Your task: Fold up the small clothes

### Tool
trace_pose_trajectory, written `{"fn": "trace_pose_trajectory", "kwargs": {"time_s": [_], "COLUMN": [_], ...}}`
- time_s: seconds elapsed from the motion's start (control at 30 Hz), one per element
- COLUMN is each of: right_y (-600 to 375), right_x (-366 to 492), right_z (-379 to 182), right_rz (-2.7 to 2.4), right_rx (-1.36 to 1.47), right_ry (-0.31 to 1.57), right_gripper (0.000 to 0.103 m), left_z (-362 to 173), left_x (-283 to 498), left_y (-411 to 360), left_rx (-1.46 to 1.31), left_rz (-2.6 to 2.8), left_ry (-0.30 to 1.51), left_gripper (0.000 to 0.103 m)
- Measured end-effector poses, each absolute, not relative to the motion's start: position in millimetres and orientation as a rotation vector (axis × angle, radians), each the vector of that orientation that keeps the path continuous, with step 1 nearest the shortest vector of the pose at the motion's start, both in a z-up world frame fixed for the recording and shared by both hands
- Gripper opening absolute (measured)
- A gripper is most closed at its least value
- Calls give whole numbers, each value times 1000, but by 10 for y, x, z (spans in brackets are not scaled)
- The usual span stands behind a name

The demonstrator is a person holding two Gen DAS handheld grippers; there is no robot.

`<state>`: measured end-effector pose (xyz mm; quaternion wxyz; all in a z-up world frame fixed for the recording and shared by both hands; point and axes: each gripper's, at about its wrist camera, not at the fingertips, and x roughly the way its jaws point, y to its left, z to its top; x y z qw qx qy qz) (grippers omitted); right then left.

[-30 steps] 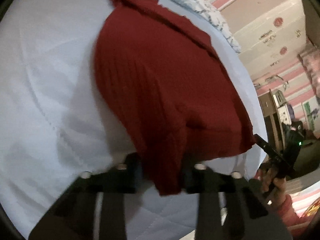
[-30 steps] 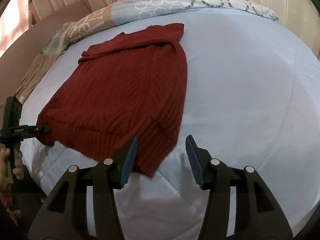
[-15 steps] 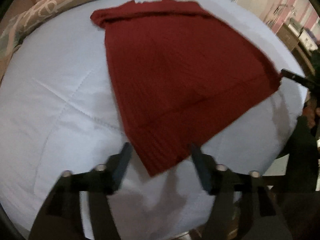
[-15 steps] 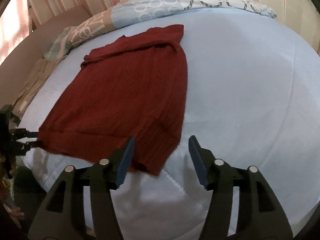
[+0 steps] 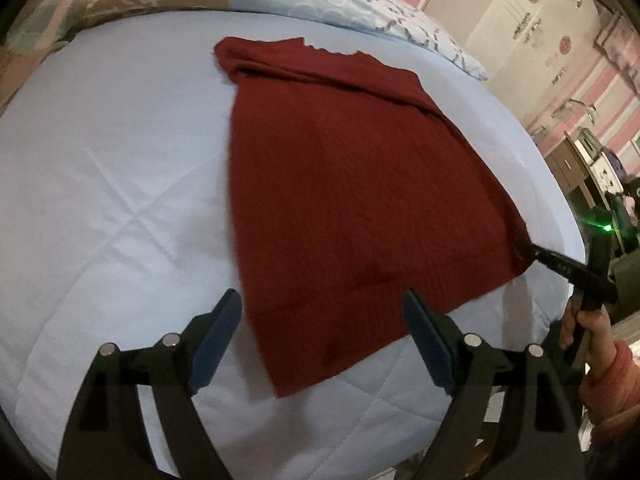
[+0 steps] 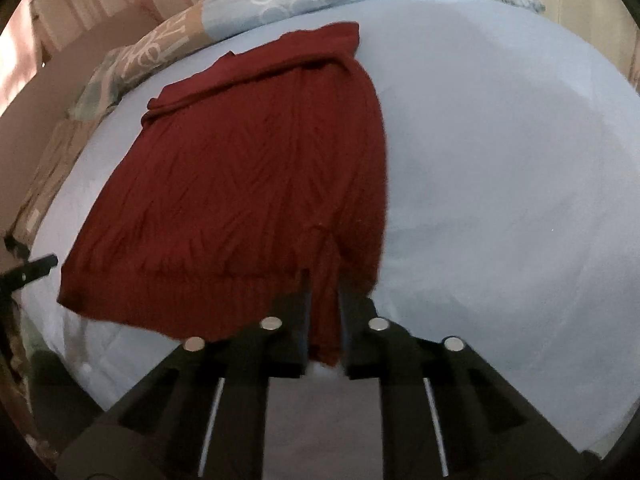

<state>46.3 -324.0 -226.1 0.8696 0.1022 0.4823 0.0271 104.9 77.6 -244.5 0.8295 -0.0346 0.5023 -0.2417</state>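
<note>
Dark red ribbed sweater (image 5: 360,200) on a pale blue quilted bedspread (image 5: 112,168); pink-and-white striped wall (image 5: 612,92).

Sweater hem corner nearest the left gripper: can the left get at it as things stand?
Probably yes. The left gripper is open, its fingers either side of the red sweater's near corner with nothing on it. The right gripper pinches the other hem corner, away from there.

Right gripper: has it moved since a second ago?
Yes. The right gripper advanced toward the patterned quilt and shut on the red sweater hem.
</note>
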Motion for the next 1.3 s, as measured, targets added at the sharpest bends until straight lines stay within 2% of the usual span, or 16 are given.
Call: {"fn": "trace_pose_trajectory", "kwargs": {"time_s": [0.07,0.27,0.33,0.37,0.4,0.47,0.53,0.57,0.63,0.73,0.8,0.93,1.3], "right_y": [-3382,-3678,-3687,-3690,-3696,-3663,-3576,-3496,-3363,-3281,-3256,-3308,-3369], "right_x": [380,293,260,245,222,179,178,209,273,357,411,405,357], "right_z": [-2197,-2576,-2509,-2463,-2359,-2165,-1972,-1919,-1957,-2158,-2313,-2422,-2394], "right_rz": [32,24,46,66,95,79,44,2,-56,-61,-59,-59,-65], "right_rx": [195,322,357,377,404,388,332,273,172,159,171,199,210], "right_ry": [991,1080,1056,1044,1019,955,896,885,898,940,972,993,975], "right_gripper": [10,10,14,25,52,80,87,92,94,92,83,76,75], "left_z": [-2465,-2556,-2545,-2540,-2528,-2503,-2466,-2438,-2410,-2454,-2567,-2783,-2901], "left_x": [1028,1049,1019,1018,1018,1001,984,959,920,885,888,916,966], "left_y": [736,671,703,714,724,754,792,810,824,819,810,745,515], "left_rx": [-55,-36,-46,-43,-34,-24,-15,-7,0,4,-11,-49,-61], "left_rz": [-527,-521,-516,-513,-504,-484,-452,-418,-373,-322,-301,-316,-342], "left_ry": [1067,1081,1077,1076,1073,1067,1047,1026,993,977,998,1045,1064], "left_gripper": [83,83,83,83,83,83,85,89,95,98,98,98,98]}}
